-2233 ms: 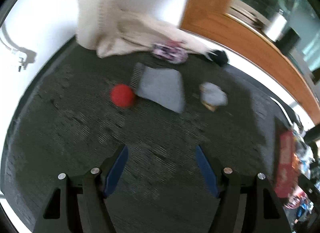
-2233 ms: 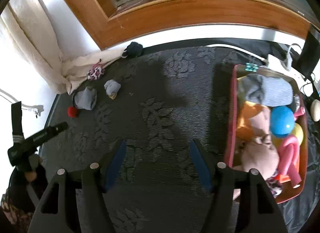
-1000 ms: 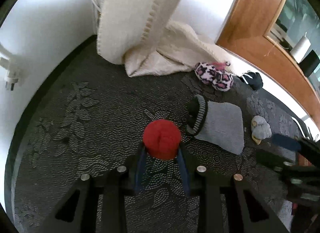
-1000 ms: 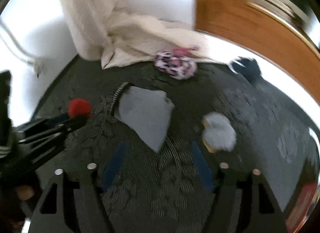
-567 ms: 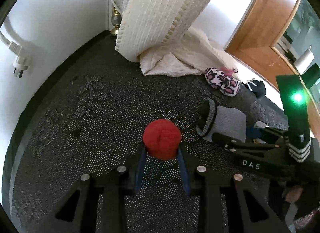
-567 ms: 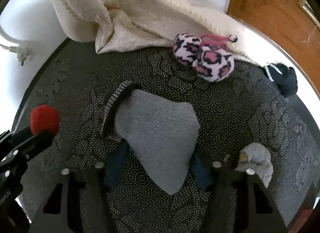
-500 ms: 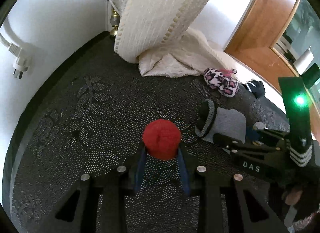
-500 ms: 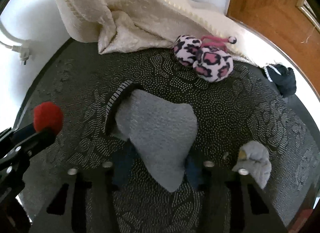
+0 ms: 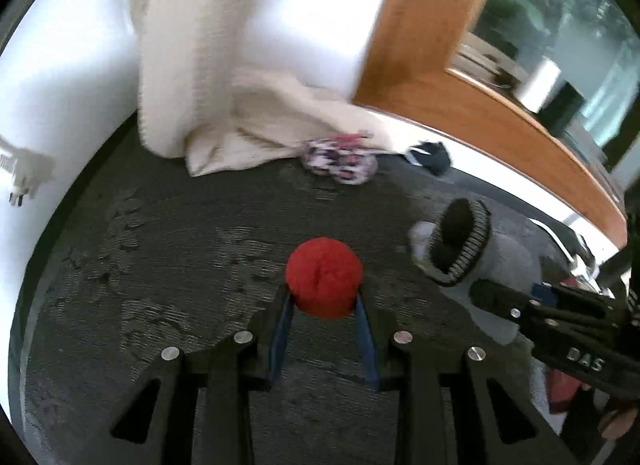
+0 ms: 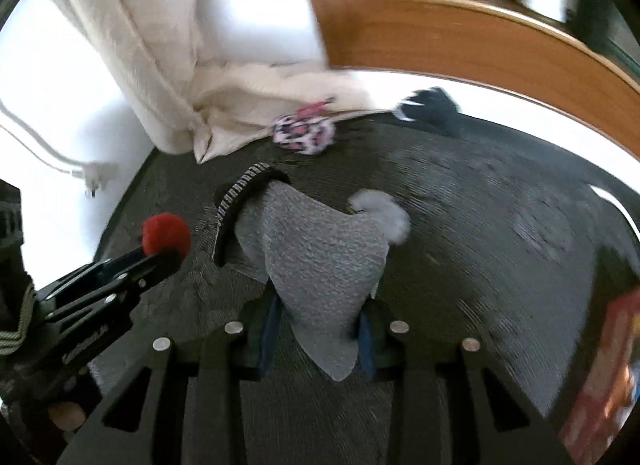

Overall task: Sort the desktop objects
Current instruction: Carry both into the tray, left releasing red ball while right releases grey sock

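Dark cloth: L claw clamps red pompom, R claw clamps grey sock; R view only: red box.

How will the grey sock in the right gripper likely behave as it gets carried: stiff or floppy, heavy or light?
Probably floppy: the grey sock drapes between the right gripper fingers, its point hanging below them. Likely light, since a pinch on one part seems enough to hold it. Its striped cuff sticks out unsupported, so it may swing or drag on the dark cloth.

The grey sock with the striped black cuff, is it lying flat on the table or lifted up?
Lifted: the grey sock with the striped black cuff hangs pinched in the right hand-held gripper, cuff gaping open.
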